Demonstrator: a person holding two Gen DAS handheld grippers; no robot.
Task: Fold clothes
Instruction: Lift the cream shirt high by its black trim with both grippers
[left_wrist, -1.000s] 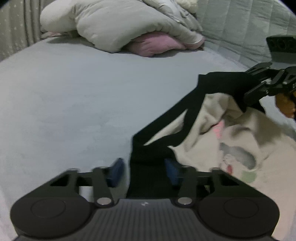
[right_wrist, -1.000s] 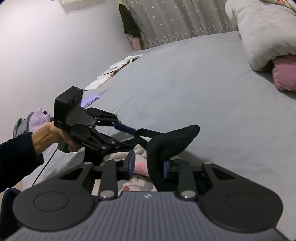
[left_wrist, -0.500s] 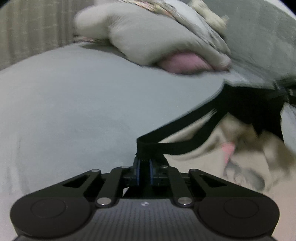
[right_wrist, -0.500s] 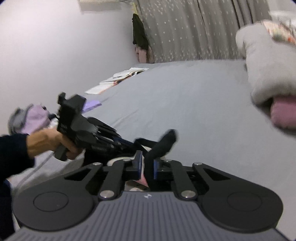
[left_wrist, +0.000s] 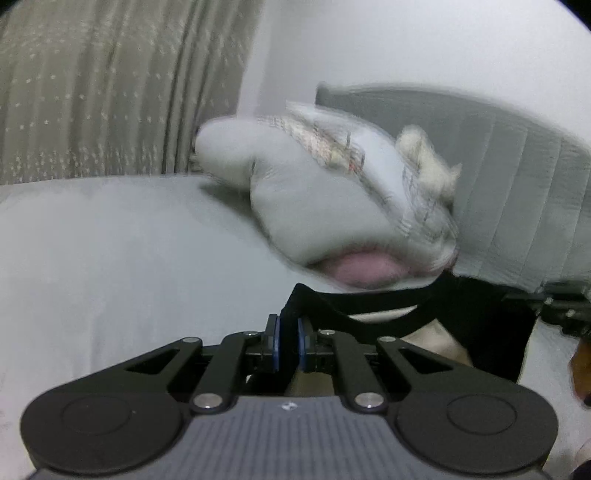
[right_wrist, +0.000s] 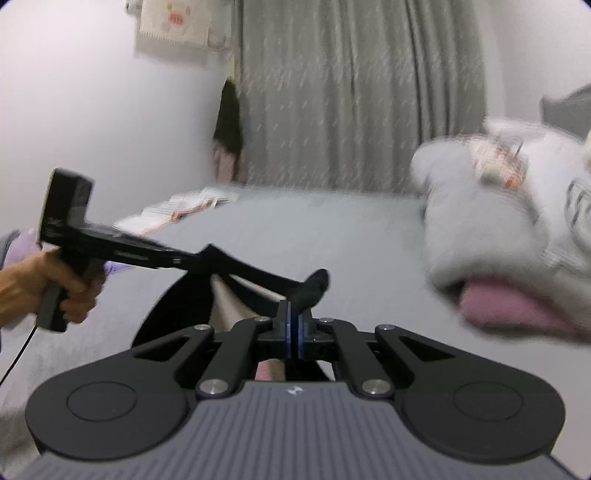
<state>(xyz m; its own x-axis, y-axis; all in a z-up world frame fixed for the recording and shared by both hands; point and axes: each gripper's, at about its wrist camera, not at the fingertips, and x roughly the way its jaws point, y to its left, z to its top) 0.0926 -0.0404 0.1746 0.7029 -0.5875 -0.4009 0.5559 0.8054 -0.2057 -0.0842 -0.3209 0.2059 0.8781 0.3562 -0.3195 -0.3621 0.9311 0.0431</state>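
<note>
Holding garment (right_wrist: 221, 299) above bed (right_wrist: 332, 229), left gripper (left_wrist: 287, 341) jaws clamping its black band, right gripper (right_wrist: 291, 332) jaws pinching band's other end. Thin bite risking slip; cloth sagging between, risking crooked fold.

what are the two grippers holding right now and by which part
Both hold one cream garment with black trim: the left gripper and right gripper are each shut on its black band, stretched between them above the grey bed.

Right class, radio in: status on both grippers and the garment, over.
Left gripper shut on black trim. Right gripper shut on the trim too. Garment lifted between them. Bedding pile ahead, apart.
</note>
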